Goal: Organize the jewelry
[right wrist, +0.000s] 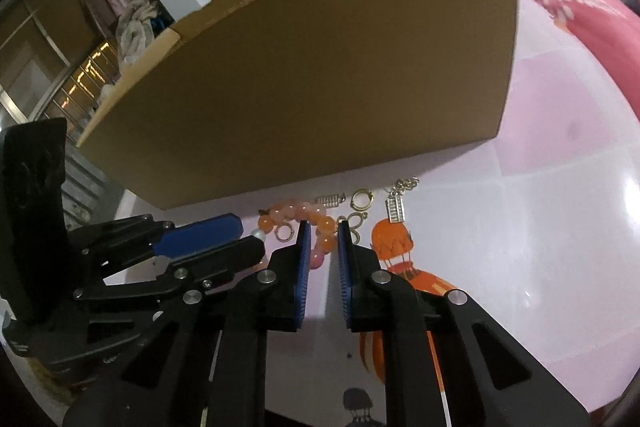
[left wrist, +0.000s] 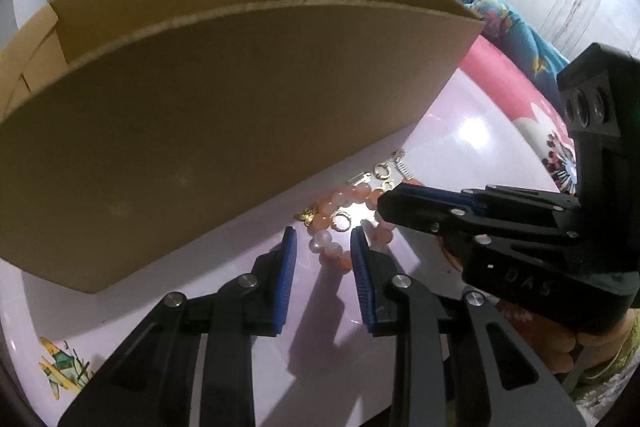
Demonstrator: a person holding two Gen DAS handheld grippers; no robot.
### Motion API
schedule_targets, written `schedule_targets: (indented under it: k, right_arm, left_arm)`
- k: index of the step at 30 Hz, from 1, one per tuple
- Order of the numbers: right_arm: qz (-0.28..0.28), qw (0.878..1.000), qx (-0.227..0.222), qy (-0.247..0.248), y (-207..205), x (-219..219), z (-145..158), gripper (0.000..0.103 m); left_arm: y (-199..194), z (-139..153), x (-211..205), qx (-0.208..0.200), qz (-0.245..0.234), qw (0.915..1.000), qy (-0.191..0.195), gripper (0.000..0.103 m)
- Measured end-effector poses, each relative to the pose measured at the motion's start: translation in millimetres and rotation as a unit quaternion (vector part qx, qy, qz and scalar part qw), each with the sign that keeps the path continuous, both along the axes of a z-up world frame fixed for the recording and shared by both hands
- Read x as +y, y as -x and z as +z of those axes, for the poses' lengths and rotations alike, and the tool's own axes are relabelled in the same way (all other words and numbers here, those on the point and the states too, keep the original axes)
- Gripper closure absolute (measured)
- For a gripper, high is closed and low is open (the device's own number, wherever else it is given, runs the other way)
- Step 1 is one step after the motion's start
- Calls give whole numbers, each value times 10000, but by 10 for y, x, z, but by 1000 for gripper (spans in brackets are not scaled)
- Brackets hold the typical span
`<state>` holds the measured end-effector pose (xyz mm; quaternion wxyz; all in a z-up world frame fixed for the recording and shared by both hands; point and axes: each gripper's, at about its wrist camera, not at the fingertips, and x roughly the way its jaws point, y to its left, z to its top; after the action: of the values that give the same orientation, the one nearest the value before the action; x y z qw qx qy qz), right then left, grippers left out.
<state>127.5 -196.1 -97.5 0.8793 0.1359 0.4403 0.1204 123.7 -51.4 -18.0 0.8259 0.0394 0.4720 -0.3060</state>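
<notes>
A pink-orange bead bracelet [left wrist: 340, 223] lies on a glossy pink table [left wrist: 472, 131] among small gold earrings [right wrist: 362, 198], just before a tall open cardboard box [left wrist: 224, 115] that blocks the view beyond. The left gripper [left wrist: 323, 247] stands partly open around the beads, not visibly pressing. The right gripper [right wrist: 323, 241] is narrowly parted around beads; contact unclear. Faint letters "DAS" mark the right gripper's body.
</notes>
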Motion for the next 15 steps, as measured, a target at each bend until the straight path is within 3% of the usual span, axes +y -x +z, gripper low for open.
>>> schedule_targets:
  k: [4,10,15]
  right_arm:
    - [85,9997,-18,223,-31,94,33,91]
    - [198,9982,27,572,-95,228,94,96]
    - [188,9976,-22,669,-85,287,153,96]
  left_arm:
    - [-52,-3,16,38,-35,10000,-9,78]
    - [-86,-2,-7,5,-148,9998,-123,93]
    - [-56,32,-21,-60,-261,9996,-16,94]
